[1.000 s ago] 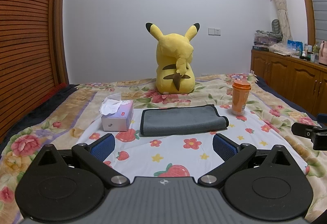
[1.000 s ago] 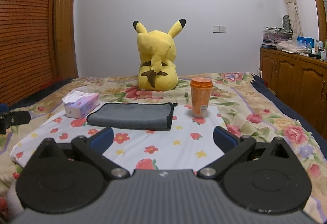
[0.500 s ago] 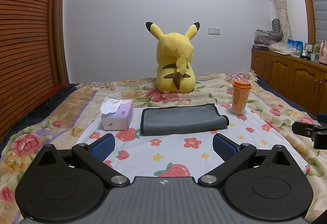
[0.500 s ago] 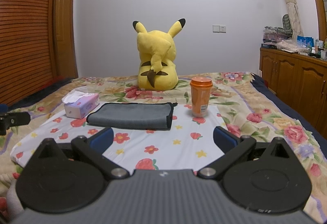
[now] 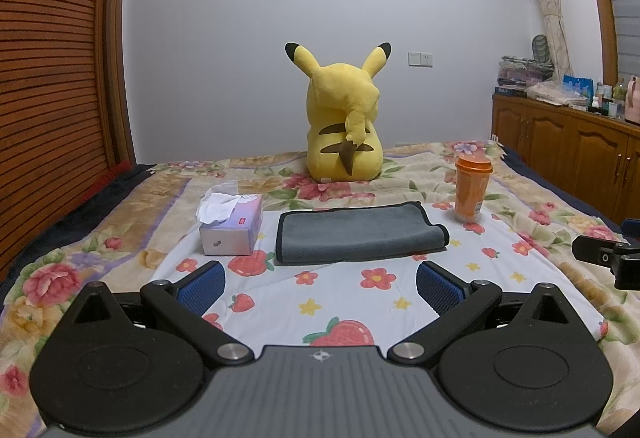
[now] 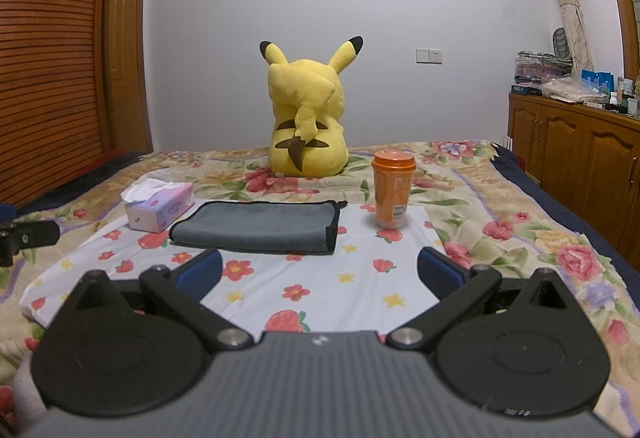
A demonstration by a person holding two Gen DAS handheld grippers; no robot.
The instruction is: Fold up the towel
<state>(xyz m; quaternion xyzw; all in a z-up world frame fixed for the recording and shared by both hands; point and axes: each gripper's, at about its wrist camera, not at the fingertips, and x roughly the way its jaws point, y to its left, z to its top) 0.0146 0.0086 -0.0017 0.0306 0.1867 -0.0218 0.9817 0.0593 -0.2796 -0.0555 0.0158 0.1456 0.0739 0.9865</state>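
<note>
The left gripper (image 5: 319, 284) and the right gripper (image 6: 319, 272) both hover low over the white flower-and-strawberry sheet (image 5: 352, 298), jaws spread wide apart, gripping nothing. Beyond them the grey towel (image 5: 354, 234) lies flat and already folded on that sheet, apart from both grippers. Just left of the towel sits a tissue box (image 5: 232, 224); to its right stands an orange lidded cup (image 5: 472, 188). Behind the towel, a yellow Pikachu plush (image 5: 344, 122) sits with its back turned.
</note>
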